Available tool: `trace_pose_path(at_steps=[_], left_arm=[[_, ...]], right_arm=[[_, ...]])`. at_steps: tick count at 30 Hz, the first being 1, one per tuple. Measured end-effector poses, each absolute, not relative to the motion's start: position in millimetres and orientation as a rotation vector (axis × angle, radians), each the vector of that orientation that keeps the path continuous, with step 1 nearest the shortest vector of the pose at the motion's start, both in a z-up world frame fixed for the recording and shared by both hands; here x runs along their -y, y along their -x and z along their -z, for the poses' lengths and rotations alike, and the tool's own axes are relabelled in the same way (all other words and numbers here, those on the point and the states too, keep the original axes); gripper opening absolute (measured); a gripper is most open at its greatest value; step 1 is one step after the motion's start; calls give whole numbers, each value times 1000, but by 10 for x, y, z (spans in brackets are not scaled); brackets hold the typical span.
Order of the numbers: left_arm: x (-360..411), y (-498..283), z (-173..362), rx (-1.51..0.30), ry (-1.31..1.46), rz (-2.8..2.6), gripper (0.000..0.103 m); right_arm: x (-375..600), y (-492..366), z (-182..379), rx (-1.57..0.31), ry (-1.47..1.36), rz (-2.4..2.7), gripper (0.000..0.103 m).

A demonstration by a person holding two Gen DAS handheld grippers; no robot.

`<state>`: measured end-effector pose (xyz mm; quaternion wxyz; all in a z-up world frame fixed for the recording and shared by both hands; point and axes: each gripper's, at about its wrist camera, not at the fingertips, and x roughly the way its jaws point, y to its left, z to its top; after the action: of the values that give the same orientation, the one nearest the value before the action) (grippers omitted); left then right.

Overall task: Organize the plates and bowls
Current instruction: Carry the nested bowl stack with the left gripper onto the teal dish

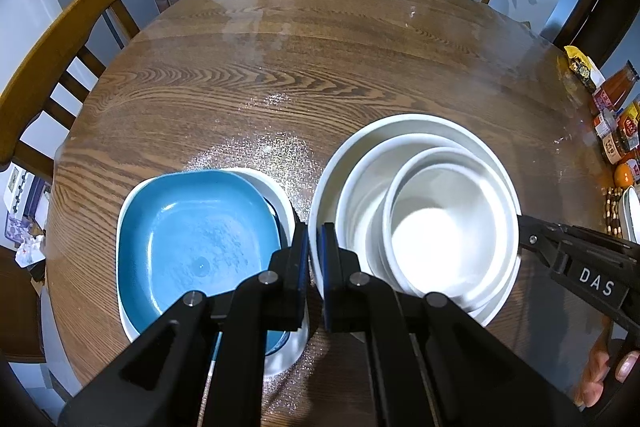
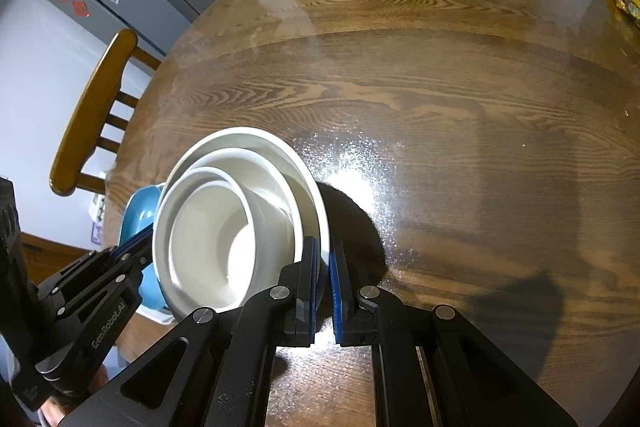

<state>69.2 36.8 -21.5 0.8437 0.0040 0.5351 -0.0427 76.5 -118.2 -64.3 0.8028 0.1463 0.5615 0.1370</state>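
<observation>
Nested white bowls (image 1: 416,211), glossy and round, sit on the near part of the round wood-grain worktop (image 1: 320,67), just beside a blue rounded-square plate (image 1: 192,231) stacked on a white plate (image 1: 276,187). Left gripper (image 1: 314,259) jaws are closed on the outer bowl's near-left rim; right gripper (image 2: 324,291) jaws are closed on its opposite rim. Beyond the dishes the worktop lies open; wooden chairs (image 1: 52,67) surround it.

Both cameras look steeply down along their own tools, close above the round wooden desk (image 1: 320,67). The left wrist view sits left of the nested white bowls (image 1: 420,211), facing the far chairs. The right wrist view sits to their right. Both share the bowls, the blue plate (image 2: 140,211) and the desk's far edge.
</observation>
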Motion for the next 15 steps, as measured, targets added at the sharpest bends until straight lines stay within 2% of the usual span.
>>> trace_pose_path(at_steps=[15], left_arm=[[-366, -650, 99, -1094, -15, 97, 1]], right_arm=[[1195, -683, 498, -1170, -310, -285, 10]])
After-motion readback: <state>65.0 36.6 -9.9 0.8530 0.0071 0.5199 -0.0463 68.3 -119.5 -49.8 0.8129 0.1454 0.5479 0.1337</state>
